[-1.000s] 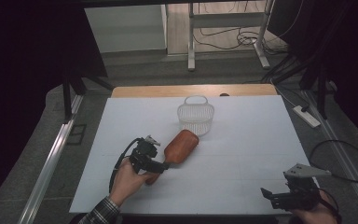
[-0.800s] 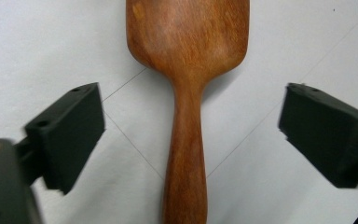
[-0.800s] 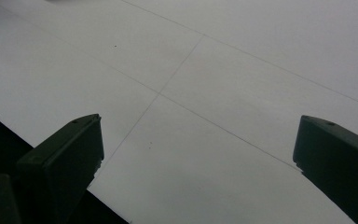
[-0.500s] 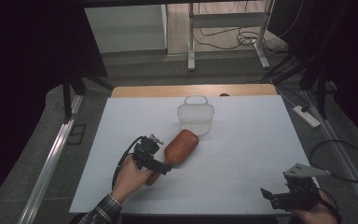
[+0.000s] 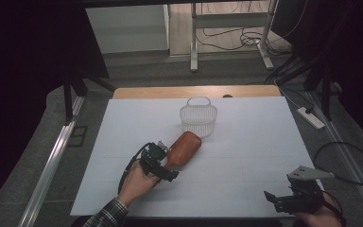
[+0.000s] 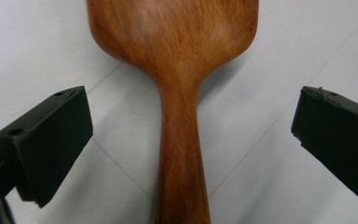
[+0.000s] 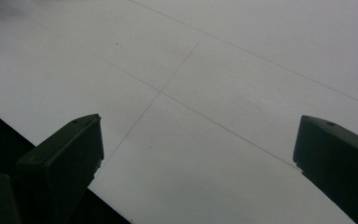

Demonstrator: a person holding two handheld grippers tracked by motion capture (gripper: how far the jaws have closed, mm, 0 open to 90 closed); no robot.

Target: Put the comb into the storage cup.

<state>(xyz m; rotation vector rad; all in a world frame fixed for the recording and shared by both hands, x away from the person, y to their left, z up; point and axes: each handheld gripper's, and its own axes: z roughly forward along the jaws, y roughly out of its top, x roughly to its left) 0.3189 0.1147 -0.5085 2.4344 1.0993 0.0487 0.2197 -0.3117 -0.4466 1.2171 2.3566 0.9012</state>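
Wide open, the left gripper (image 5: 168,165) has its two black jaws on either side of the brush handle, and they do not touch it. Its jaws have just been opening, with the handle between them. From the left gripper view the pads (image 6: 51,140) stand well clear of the wood on both sides.

That wooden brush (image 5: 183,150) lies flat on the white table (image 5: 246,156), near the middle. Its wide end points up toward the little white wire basket (image 5: 198,117), which stands just beyond it. The two look close but apart, though from the high view it is hard to be sure of the gap.

I think the brush is meant for the basket. If so, most of the job is left: the brush is not gripped, not lifted, and the basket looks empty.

Down at the near right corner the right gripper (image 5: 283,202) hangs over bare table, jaws spread wide and holding nothing.

Room is good. Bare white table lies all around the brush, and the edges are far from it. Only the right gripper is close to an edge, the near one.
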